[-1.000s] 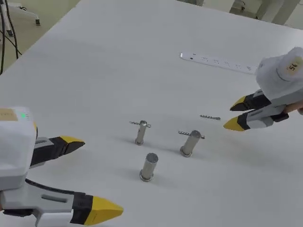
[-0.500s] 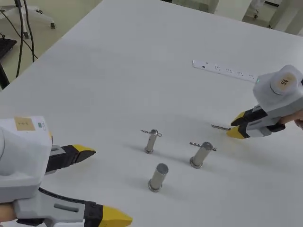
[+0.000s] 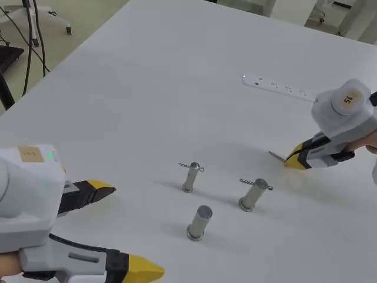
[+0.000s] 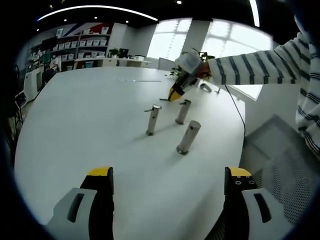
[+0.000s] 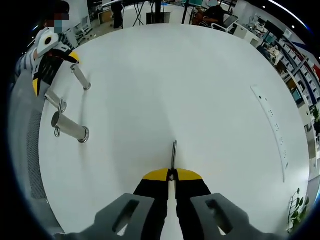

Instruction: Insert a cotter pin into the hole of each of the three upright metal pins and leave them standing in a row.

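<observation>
Three upright metal pins stand on the white table. The far left pin (image 3: pixel 189 177) and the right pin (image 3: pixel 253 194) each carry a cotter pin through the top. The near pin (image 3: pixel 199 221) has a bare top. My right gripper (image 3: pixel 294 160) is down at the table, right of the pins, shut on the loose cotter pin (image 3: pixel 277 155), whose free end sticks out from the jaw tips (image 5: pixel 173 150). My left gripper (image 3: pixel 121 230) hovers open at the near left with nothing in it, its jaws pointing toward the near pin (image 4: pixel 188 136).
A white power strip (image 3: pixel 277 87) lies at the back right of the table (image 3: pixel 147 88). A person's striped sleeve (image 4: pixel 250 65) reaches in behind the right gripper. Cables and floor lie beyond the table's left edge.
My right gripper has come down from above the loose cotter pin to the table and shut on it. The left gripper and the three pins have stayed put; the head view shifted.
</observation>
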The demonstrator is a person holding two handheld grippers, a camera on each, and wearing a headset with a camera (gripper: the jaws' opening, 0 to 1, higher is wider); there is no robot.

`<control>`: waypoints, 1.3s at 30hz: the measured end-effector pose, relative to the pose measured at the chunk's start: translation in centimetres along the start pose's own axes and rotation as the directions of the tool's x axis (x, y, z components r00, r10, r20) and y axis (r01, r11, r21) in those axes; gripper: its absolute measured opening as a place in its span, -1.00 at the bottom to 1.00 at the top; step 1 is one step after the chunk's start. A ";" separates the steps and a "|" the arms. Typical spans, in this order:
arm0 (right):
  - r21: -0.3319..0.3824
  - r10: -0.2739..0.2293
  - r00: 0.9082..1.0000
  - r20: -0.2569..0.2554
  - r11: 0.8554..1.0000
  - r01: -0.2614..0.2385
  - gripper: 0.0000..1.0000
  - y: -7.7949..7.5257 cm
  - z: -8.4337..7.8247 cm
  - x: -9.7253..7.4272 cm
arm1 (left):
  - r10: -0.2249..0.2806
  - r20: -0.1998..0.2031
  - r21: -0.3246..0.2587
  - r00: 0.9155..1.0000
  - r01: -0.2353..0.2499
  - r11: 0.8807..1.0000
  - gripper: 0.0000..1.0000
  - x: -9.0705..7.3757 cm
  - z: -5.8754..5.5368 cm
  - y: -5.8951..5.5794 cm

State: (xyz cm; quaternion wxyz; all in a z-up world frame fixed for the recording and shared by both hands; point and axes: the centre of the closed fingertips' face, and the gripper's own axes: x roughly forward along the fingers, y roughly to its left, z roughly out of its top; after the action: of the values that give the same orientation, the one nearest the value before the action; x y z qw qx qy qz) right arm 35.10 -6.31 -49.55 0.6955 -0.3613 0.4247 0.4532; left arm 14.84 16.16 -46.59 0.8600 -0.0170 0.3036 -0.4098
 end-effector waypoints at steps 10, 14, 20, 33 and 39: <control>-0.052 -0.055 0.998 -0.028 0.997 0.054 -1.00 0.4 0.0 -0.1 | -0.016 0.022 -0.002 1.000 0.016 1.000 0.80 0.2 0.4 -0.6; -0.075 -0.065 0.997 -0.043 0.995 0.061 -1.00 0.4 0.1 -0.2 | -0.014 0.023 -0.002 1.000 0.014 1.000 0.81 0.1 0.4 -0.7; -0.046 -0.058 0.998 -0.021 0.997 0.057 -1.00 0.9 0.4 -1.0 | -0.013 0.025 -0.004 1.000 0.013 1.000 0.81 -0.2 0.6 -0.6; -0.074 -0.112 0.988 0.108 0.990 0.120 -1.00 2.8 1.5 -5.0 | -0.045 0.062 0.003 0.997 0.045 0.999 0.81 0.0 2.4 -1.2; -0.093 -0.137 0.976 0.170 0.984 0.154 -1.00 4.1 2.4 -6.8 | -0.068 0.067 -0.032 0.995 0.071 0.997 0.76 0.3 3.0 -1.8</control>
State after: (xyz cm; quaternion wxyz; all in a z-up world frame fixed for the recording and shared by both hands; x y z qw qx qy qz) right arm 30.29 -5.03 -42.93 0.7392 -0.3894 0.3142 0.4507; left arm 15.35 14.09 -43.86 0.8544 -0.0560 0.2812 -0.4334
